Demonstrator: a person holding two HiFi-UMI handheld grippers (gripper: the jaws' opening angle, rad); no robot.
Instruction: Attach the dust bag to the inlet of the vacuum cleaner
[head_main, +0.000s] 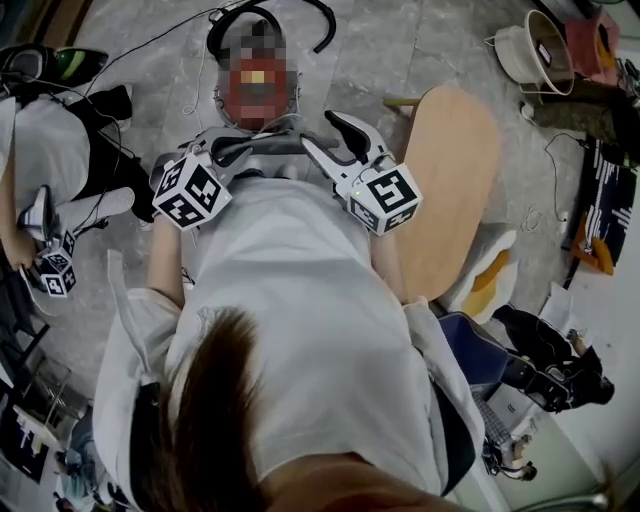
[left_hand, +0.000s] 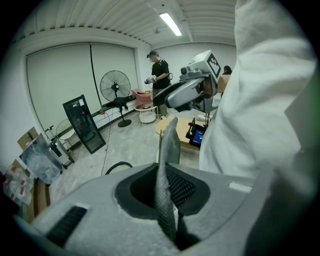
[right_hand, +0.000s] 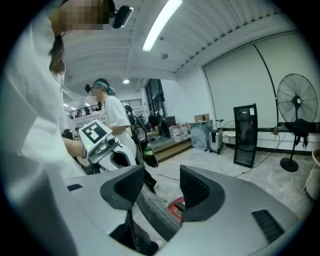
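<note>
The dust bag is a thin grey sheet (left_hand: 168, 145) standing on edge; my left gripper (left_hand: 167, 192) is shut on its lower part. In the head view the bag shows as a pale grey band (head_main: 268, 146) stretched between the left gripper (head_main: 232, 152) and the right gripper (head_main: 342, 128). The right gripper (right_hand: 159, 187) stands open, with the bag's grey edge (right_hand: 150, 216) running below the gap, untouched by the pads. Under it lies a red part of the vacuum cleaner (right_hand: 176, 209); a mosaic patch covers most of the red body (head_main: 258, 75).
The vacuum's black hose (head_main: 300, 12) curls on the floor beyond. A round wooden table (head_main: 450, 180) stands to the right. Another person (left_hand: 159, 75) stands far back near a standing fan (left_hand: 115, 87) and a black cabinet (left_hand: 82, 125). A spare gripper (head_main: 52, 268) lies at left.
</note>
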